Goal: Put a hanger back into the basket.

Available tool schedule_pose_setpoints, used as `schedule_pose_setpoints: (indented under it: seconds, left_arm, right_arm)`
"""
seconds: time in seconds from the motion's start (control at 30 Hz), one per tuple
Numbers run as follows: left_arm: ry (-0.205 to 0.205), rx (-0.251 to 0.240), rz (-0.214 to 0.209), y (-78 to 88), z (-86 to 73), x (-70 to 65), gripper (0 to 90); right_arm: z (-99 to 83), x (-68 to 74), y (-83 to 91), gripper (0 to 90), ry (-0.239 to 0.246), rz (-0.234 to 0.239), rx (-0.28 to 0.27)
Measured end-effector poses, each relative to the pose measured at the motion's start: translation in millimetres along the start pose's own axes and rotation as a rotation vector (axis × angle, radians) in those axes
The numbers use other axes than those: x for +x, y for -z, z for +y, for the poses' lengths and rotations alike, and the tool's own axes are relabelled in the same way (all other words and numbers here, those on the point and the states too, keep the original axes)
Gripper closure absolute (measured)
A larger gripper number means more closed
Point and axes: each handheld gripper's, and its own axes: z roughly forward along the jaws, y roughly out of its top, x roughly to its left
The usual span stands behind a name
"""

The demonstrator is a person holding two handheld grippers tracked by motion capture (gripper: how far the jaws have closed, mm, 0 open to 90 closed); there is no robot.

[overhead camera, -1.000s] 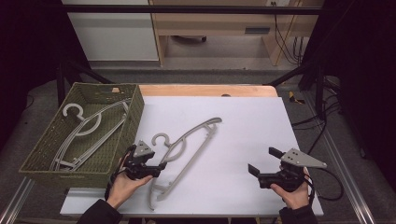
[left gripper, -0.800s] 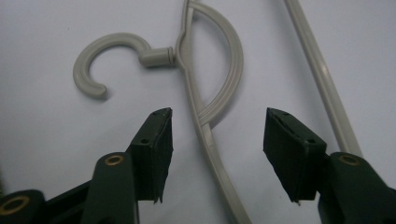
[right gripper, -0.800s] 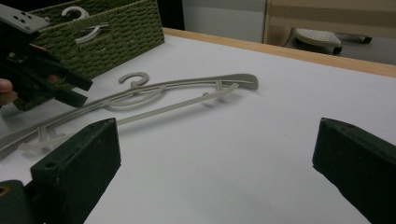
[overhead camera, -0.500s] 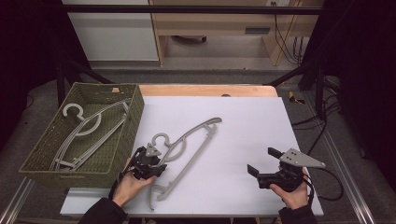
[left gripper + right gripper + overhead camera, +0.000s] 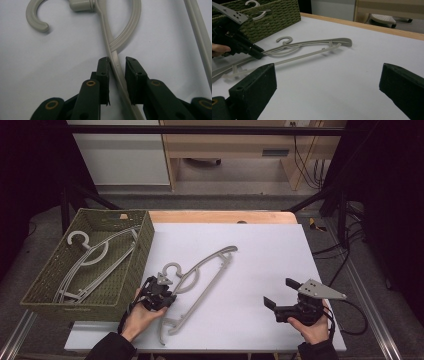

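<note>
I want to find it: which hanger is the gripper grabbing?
The hanger on the white table, its arm between the left gripper jaws. The other hangers lie in the basket.

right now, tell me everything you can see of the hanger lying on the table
The hanger is pale grey and looks like plastic, with a curved hook, a looped neck, two long arms and a thin lower bar. It lies flat and slanted on the white table, hook toward the green basket, far end pointing up and right. The left gripper has just been closing around its thin arm near the neck; the arm runs between the jaws, against the left pad, with a slight gap showing at the right one.
</note>
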Motion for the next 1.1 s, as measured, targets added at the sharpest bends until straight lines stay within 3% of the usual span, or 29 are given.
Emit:
schedule_pose_setpoints:
  seconds: [0.13, 0.43, 0.73, 0.9, 1.1]
  left_arm:
    - [0.016, 0.005, -0.02, 0.8, 0.7, 2.5, 74.2]
    - [0.021, -0.002, -0.018, 2.0, 4.0, 3.1, 77.4]
    - [0.033, 0.026, -0.009, 0.1, 2.2, 0.8, 72.5]
    - [0.022, 0.059, 0.013, -0.1, 6.4, -2.0, 74.6]
    - [0.019, 0.048, 0.008, -2.2, 8.7, -1.5, 81.0]
  right_arm:
    - [-0.1, -0.1, -0.2, 1.5, 0.0, 0.001, 0.001]
    - [-0.4, -0.4, -0.2, 1.5, 0.002, -0.001, 0.001]
    - [0.6, -0.4, 2.4, 1.5, -0.004, 0.005, -0.007]
    - [0.6, -0.5, 1.4, 1.5, 0.0, -0.002, -0.003]
    - [0.3, -1.6, 2.0, 1.5, 0.001, 0.001, -0.005]
